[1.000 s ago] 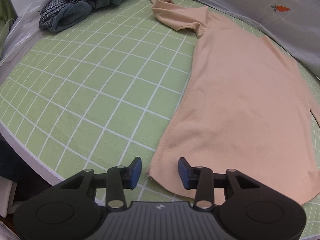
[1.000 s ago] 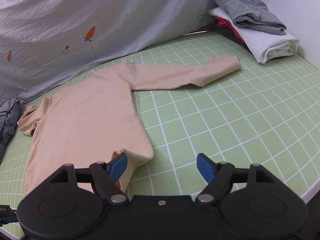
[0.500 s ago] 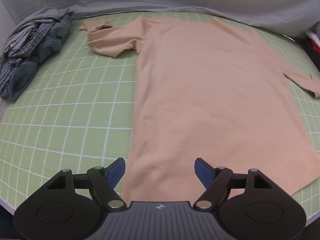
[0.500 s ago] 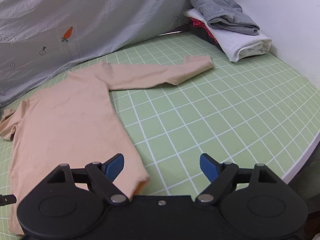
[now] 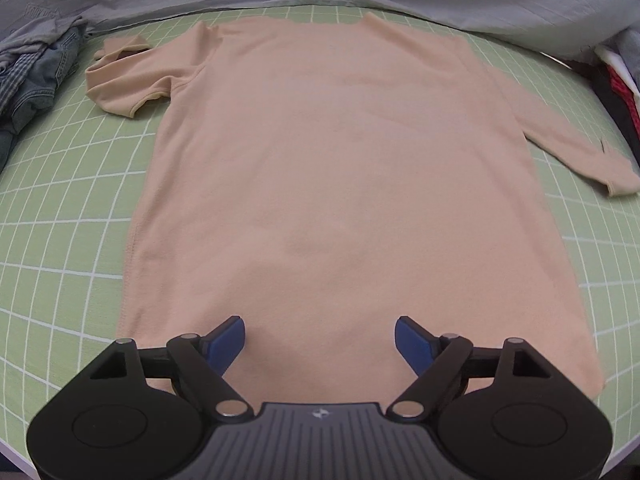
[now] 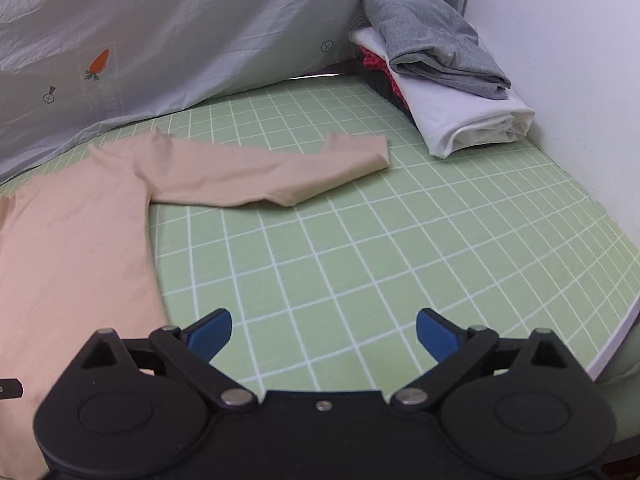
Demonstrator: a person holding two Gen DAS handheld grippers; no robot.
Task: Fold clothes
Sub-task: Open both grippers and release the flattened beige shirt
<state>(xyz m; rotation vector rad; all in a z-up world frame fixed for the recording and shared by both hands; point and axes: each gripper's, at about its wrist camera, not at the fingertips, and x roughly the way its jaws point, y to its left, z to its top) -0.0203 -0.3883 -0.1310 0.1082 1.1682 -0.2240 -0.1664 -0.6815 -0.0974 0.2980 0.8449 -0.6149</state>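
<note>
Left gripper (image 5: 319,336): jaws wide, just been opening further, nothing between the blue pads (image 5: 224,340). It hangs over the hem end of the shirt (image 5: 340,168).

Shirt: peach, long-sleeved, spread flat on the green gridded sheet (image 5: 60,208), running straight ahead of the left gripper from hem to neckline. One sleeve (image 5: 124,80) lies bunched and folded ahead to the left; the other reaches off ahead to the right, cuff near the frame edge.

Right gripper (image 6: 324,330): jaws at full spread, just been opening further, pads (image 6: 436,334) empty over bare sheet (image 6: 360,264). The shirt's side edge (image 6: 72,248) lies just left of its left finger, apart from it. The stretched sleeve (image 6: 272,172) lies ahead, pointing right.

Denim and checked clothes (image 5: 28,76): heaped far ahead-left of the left gripper, at the sheet's edge.

Folded stack (image 6: 444,68): grey on top, white below, red and dark pieces underneath; ahead-right of the right gripper, against the white wall (image 6: 568,80).

Grey carrot-print cloth (image 6: 160,40): draped along the far edge of the sheet, beyond the shirt's neckline.
</note>
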